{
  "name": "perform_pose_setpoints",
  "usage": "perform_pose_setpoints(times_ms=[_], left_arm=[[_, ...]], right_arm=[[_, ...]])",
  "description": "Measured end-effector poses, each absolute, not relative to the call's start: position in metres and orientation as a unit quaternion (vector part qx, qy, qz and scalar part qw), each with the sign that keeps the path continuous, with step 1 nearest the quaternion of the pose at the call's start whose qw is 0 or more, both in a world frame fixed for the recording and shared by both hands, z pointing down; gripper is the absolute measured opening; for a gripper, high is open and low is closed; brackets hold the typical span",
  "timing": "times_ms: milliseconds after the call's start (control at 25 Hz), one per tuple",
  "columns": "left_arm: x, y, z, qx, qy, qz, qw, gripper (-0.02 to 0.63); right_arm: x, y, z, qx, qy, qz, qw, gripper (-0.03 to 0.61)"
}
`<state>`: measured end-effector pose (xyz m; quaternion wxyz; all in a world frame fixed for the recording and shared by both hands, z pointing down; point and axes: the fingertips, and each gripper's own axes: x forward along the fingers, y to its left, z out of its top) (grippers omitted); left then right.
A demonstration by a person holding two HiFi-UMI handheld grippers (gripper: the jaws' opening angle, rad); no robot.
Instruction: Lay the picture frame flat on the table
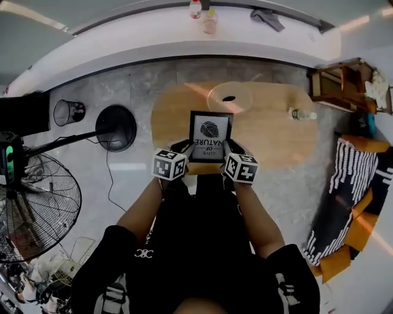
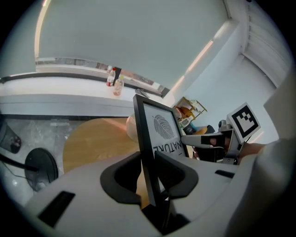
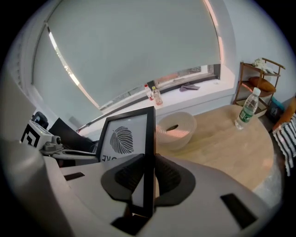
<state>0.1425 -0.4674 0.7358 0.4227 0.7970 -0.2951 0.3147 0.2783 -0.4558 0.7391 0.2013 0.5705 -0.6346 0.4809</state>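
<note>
Nearest the head camera, the person's black-sleeved arms are reaching forward, each hand carrying a gripper. Between them the picture frame (image 1: 210, 136) is being held up over the near edge of the wooden counter (image 1: 276, 135). It is standing close to upright, with its leaf print facing the person and its lettering reading upside down in the head view. Whether its lower edge is touching the counter cannot be told.

At the frame's left edge the left gripper (image 1: 183, 147) is clamping on the black moulding; in the left gripper view (image 2: 147, 159) both pads are pressing against that thin edge. At the frame's right edge the right gripper (image 1: 231, 147) is gripping in the same way, and the right gripper view (image 3: 148, 162) is showing the moulding pinched between the two dark pads.

Just beyond the frame a pale ribbed bowl (image 1: 230, 97) is sitting on the counter. Well to the right of the frame a clear bottle (image 3: 247, 109) with a green label is standing upright near the counter's far end. Far to the frame's left, on the floor, a black floor fan (image 1: 37, 202) and a mesh bin (image 1: 67, 112) are standing. Beyond the frame, past the bowl, two small bottles (image 1: 202, 15) are standing on a white sill.
</note>
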Motion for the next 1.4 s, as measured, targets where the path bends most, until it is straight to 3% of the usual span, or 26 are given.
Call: perform_pose_setpoints(times_ms=[600,1400], left_arm=[[0.157,-0.455,0.899,0.701,-0.276,0.365,0.546,0.106],[0.163,-0.469,1.023,0.661,-0.262,0.421,0.563,0.101]], right_arm=[[0.293,-0.442,0.912,0.530,-0.564,0.573,0.269,0.086],[0.299,-0.454,1.033,0.474,-0.576,0.572,0.342,0.091]])
